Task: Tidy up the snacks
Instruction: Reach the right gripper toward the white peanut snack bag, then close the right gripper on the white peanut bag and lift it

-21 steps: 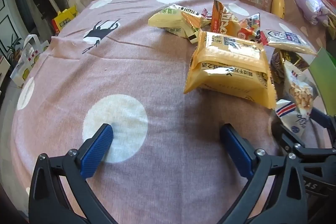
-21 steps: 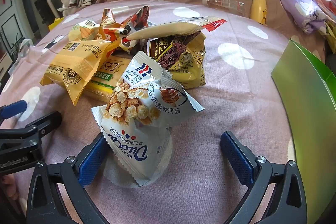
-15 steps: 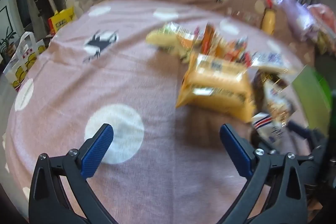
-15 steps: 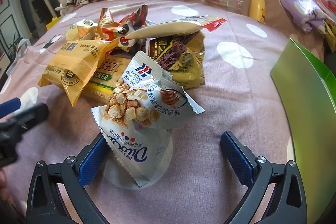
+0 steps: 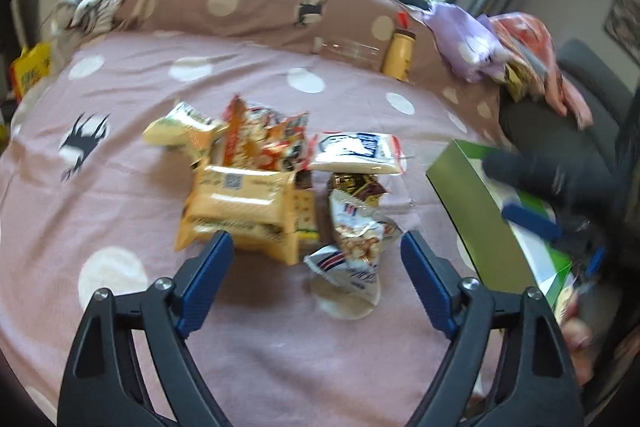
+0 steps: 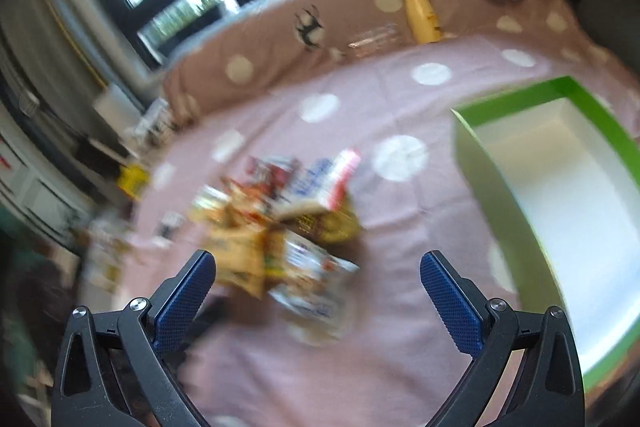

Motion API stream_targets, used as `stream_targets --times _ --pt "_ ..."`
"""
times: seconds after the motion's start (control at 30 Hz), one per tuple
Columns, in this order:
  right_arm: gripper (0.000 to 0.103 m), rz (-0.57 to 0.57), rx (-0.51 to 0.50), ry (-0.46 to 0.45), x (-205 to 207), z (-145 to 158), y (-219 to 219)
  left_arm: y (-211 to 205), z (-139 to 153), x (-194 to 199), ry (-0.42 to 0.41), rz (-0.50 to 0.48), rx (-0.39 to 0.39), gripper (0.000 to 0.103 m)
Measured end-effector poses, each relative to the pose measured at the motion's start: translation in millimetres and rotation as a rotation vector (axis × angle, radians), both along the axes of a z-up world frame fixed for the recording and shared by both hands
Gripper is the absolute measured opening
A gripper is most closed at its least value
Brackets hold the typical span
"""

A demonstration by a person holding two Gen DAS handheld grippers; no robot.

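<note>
Left gripper (image 5: 316, 267) held wide apart at the bottom of the left wrist frame, blue pads clear of everything, nothing gripped; pointed down at the pink dotted bedspread (image 5: 132, 187). Just above and between the pads, at the frame's centre, lay the snack pile (image 5: 280, 183): a big yellow-orange cracker bag (image 5: 240, 207) on the left, just behind the left pad; a white popcorn packet (image 5: 360, 239) with a red-and-blue mark to its right; a pale white-and-blue packet (image 5: 356, 155) above that; orange and red bags (image 5: 264, 139) at the top of the heap. Whether the left pad touched the cracker bag could not be told. Right gripper (image 5: 552, 239) seen blurred at the right edge of that frame, over the green box (image 5: 472, 211). From the right wrist view, right gripper (image 6: 318, 283) spread fully open at the bottom, empty. Same heap smeared by motion at centre left, box open at the right edge, green walls, white inside, nothing visible in it, well apart from the snacks. Yellow bottle (image 6: 420, 13) upright at upper centre by the dotted headboard cushion (image 6: 280, 39).
</note>
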State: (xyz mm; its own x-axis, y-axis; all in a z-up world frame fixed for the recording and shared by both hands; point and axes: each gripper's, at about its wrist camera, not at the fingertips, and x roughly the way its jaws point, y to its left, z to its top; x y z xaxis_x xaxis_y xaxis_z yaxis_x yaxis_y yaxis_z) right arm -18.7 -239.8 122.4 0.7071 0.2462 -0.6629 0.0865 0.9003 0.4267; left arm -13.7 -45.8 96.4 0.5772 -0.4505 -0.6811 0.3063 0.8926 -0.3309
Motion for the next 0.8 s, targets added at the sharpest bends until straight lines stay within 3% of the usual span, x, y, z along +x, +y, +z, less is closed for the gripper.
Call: stream_targets --times 0.13,0.2,0.33,0.4,0.57,0.63,0.8 --pt "0.099 -0.016 0.052 0.009 18.5 -20.3 -0.2 -24.6 -19.3 11.8 0.056 -0.091 0.041 0.079" --pt "0.088 0.004 0.103 0.055 20.9 -41.9 -2.7 -32.2 -27.2 17.8 0.079 -0.105 0.073 0.072" --pt "0.052 0.015 0.156 0.182 33.8 -73.2 -4.6 -39.0 -37.8 29.0 0.133 -0.143 0.038 0.065" --pt "0.051 0.045 0.196 0.189 37.5 -79.1 -3.9 -44.9 -43.2 33.4 0.157 -0.159 0.047 0.056" --pt "0.051 0.073 0.248 0.201 43.7 -88.5 -3.8 -59.8 -54.6 36.6 0.176 -0.182 0.112 0.056" --pt "0.051 0.093 0.267 0.236 48.2 -98.0 -1.5 -62.6 -59.6 40.0 0.190 -0.192 0.112 0.055" --pt "0.052 0.112 0.244 0.290 59.4 -112.5 5.2 -62.0 -66.8 39.7 0.206 -0.204 0.089 0.044"
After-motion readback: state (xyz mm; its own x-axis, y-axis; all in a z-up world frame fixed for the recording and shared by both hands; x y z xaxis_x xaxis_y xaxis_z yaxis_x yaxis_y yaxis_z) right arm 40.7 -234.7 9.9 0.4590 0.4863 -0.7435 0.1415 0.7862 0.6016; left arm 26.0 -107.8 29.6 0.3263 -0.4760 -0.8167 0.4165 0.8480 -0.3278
